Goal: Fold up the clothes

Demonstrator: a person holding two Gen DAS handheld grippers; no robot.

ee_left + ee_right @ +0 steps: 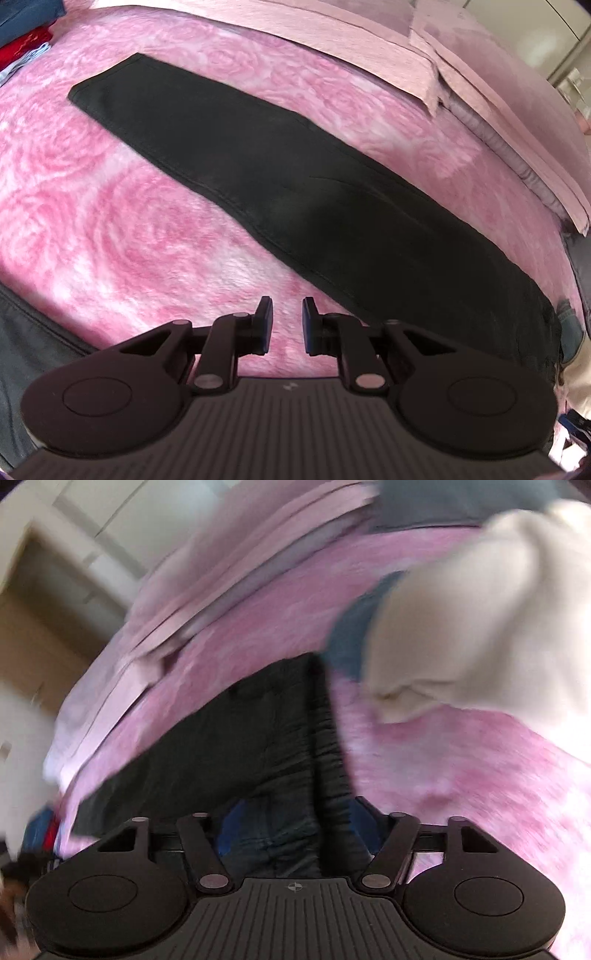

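Now I see the black trousers (pixel 295 192) lying flat and folded lengthwise across the pink blanket (pixel 110 221). My left gripper (pixel 287 325) hovers over bare blanket beside them, jaws slightly apart, empty. My right gripper (pixel 295 830) has the waistband between its pads, though blur hides whether they press

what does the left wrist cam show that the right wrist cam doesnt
Only the left wrist view shows the black trousers' far hem and the left gripper, narrowly open over bare blanket. Only the right wrist view shows a cream garment, the gathered waistband and the right gripper straddling it. Both show the black trousers on the pink blanket.
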